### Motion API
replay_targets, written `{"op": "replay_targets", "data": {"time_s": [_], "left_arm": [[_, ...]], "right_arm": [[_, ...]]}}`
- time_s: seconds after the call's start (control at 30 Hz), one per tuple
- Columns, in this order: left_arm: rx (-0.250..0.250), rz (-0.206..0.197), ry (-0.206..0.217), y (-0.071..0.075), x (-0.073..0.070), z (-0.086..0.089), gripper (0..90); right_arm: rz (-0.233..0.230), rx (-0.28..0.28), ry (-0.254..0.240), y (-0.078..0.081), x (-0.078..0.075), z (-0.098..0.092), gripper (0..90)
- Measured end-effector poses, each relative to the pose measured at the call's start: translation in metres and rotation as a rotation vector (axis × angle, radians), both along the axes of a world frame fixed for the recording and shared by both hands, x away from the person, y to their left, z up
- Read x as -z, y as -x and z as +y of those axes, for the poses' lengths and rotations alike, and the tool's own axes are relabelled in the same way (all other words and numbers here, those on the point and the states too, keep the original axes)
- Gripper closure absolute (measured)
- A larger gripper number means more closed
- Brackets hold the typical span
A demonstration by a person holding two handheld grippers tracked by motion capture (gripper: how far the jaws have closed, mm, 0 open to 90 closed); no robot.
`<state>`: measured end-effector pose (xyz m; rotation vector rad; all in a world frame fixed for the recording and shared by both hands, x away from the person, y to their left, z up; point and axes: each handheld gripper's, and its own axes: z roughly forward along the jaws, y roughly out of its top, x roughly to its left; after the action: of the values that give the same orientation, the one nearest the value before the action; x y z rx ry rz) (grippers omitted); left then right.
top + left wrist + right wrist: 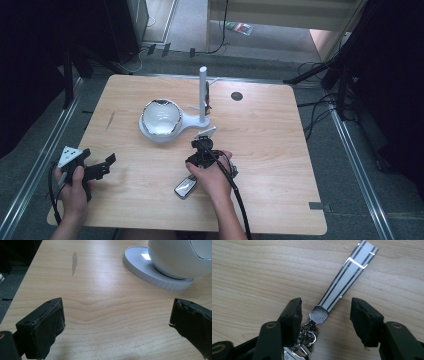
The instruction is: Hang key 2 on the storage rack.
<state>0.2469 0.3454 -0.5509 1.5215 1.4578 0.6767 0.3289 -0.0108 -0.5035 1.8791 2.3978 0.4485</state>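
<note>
A silver key fob (pixel 185 187) lies on the wooden table (pixel 270 150) near the front, just left of the person's right hand. In the right gripper view its key rings (pixel 308 333) join a metal clasp (pixel 319 314) and a glossy white strap with dark stripes (pixel 348 277) lying flat on the wood. My right gripper (pixel 325 312) hangs over the clasp with a jaw on each side of it and a gap on both sides, so it is open. My left gripper (pixel 106 166) rests at the front left, jaws wide apart over bare wood (pixel 117 322).
A white bowl (pixel 161 117) sits on a round white base (pixel 150 267) at the table's middle. Just right of it stands a white upright post (pixel 202 95). A dark round spot (pixel 237 96) marks the far side. Cables and dark stands surround the table.
</note>
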Motion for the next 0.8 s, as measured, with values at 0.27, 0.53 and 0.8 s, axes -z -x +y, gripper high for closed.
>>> {"op": "replay_targets", "data": {"time_s": [0.27, 0.53, 0.8], "left_arm": [[0.003, 0.000, 0.001, 0.000, 0.000, 0.000, 0.2], [0.004, 0.001, 0.001, 0.000, 0.000, 0.000, 0.1], [0.004, 0.003, -0.001, 0.000, 0.000, 0.000, 0.1]], "right_arm": [[0.014, 0.006, 0.043, -0.001, 0.001, 0.008, 50.4], [0.055, 0.015, 0.065, -0.004, 0.004, 0.013, 51.2], [0.044, -0.003, 0.117, -0.004, 0.005, 0.020, 54.4]]}}
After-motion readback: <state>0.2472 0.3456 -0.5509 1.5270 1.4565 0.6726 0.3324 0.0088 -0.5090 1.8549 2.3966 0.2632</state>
